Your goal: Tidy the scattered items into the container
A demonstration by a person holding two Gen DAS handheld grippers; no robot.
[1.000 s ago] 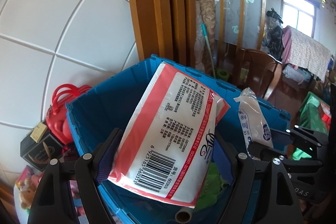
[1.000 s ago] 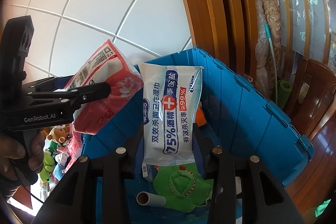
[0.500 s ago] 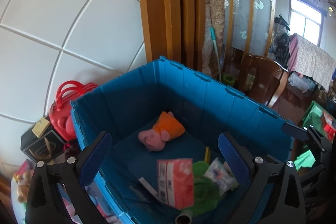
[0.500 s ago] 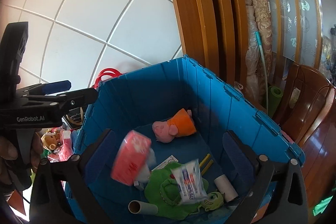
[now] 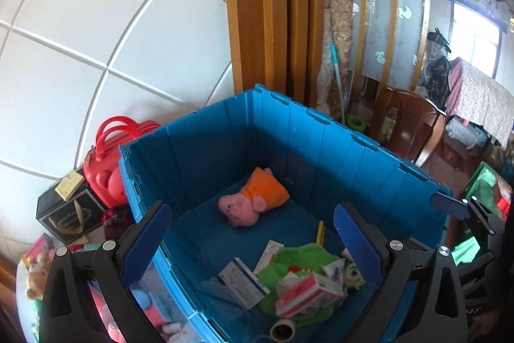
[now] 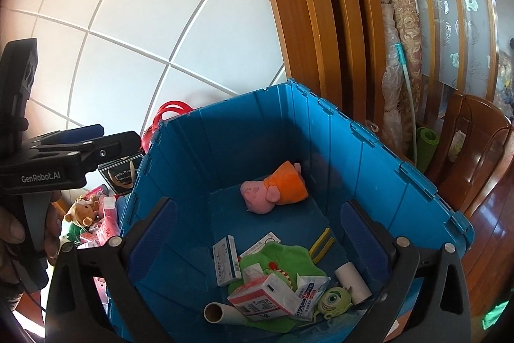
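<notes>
Both the left gripper (image 5: 250,233) and right gripper (image 6: 260,230) hover wide and empty over the blue bin (image 6: 379,156), so the next move is fetching the toys (image 6: 93,221) beside it.

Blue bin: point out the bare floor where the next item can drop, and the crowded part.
Inside the blue bin, bare floor lies between the pink pig plush at the far wall and the white box, and along the left wall. The near right is crowded: tissue pack, wipes pack, green cloth, two cardboard tubes.
</notes>
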